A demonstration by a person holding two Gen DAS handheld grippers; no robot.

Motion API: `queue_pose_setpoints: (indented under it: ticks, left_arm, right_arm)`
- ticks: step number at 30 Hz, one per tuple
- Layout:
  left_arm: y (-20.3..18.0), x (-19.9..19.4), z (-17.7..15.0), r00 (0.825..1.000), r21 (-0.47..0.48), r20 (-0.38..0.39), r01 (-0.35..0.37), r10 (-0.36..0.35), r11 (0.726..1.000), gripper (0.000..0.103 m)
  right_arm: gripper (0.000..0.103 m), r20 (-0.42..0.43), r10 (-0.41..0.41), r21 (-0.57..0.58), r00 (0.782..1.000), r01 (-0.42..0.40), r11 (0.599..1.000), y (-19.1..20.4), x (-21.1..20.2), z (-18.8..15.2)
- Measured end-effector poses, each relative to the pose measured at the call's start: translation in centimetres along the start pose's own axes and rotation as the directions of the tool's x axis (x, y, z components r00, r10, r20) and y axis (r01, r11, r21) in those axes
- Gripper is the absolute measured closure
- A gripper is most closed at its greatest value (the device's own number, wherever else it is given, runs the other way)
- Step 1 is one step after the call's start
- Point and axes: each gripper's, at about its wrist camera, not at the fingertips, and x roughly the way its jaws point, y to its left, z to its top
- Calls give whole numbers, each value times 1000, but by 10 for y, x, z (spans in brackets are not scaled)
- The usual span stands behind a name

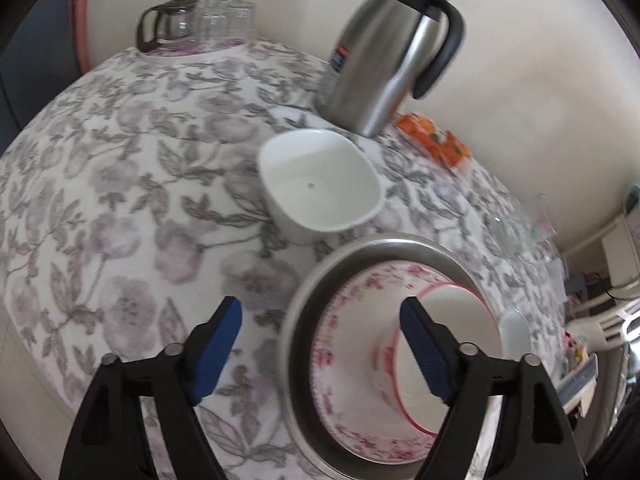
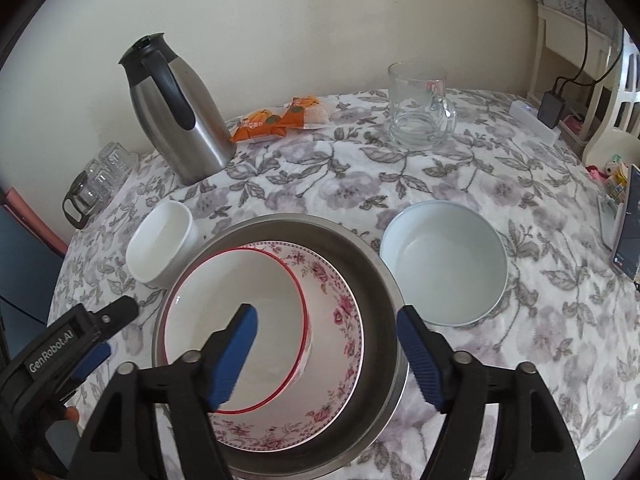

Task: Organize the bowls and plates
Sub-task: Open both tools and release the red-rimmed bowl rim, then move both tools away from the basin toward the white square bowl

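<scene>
A steel bowl [image 2: 380, 280] holds a pink-flowered bowl [image 2: 340, 320], which holds a red-rimmed white bowl [image 2: 240, 280]. The stack also shows in the left wrist view: steel bowl [image 1: 304, 320], flowered bowl [image 1: 348, 320], red-rimmed bowl [image 1: 452, 320]. A white square bowl [image 1: 320, 184] [image 2: 160, 240] sits beside the stack. A pale blue bowl [image 2: 444, 260] sits right of it. My left gripper [image 1: 320, 344] is open and empty at the stack's left edge; it also shows in the right wrist view [image 2: 100, 332]. My right gripper [image 2: 326, 348] is open and empty above the stack.
A steel thermos jug [image 2: 180, 112] [image 1: 396, 60] stands at the back, with an orange snack packet [image 2: 280, 120] beside it. A glass mug [image 2: 420, 108] stands at the back right. A glass pot and tumblers [image 1: 192, 20] stand at the far left edge. A phone [image 2: 628, 224] stands at the right edge.
</scene>
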Motion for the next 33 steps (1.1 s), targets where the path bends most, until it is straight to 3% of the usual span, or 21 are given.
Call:
queue_pose_setpoints:
  ticks: [6,8,9,14,24,33]
  left_arm:
    - [10,3,3,1000,-28,-4,-15,15,999,17]
    - [13,1,3,999,-31,13,-40,41,999,14]
    - [13,1,3,998,-32,23,-51,52,998,8]
    - [22,-7,7,991,-51,85,-100,104,994,5]
    - [41,-11,14,987,-79,93,-127,134,989,5]
    - [82,-22,27,978,-144,116,-157,174,977,5]
  right_arm:
    - [18,1,-16,2,1000,16,1000,-2,3,0]
    - [2,6,-18,3,1000,18,1000,-2,3,-1]
    - [0,14,-20,1,1000,20,1000,-1,2,-1]
    - [0,36,-14,5,999,14,1000,0,0,-2]
    - [0,28,-9,-18,1000,9,1000,14,2,-5]
    - [0,26,30,-105,999,-28,994,59,4,-13]
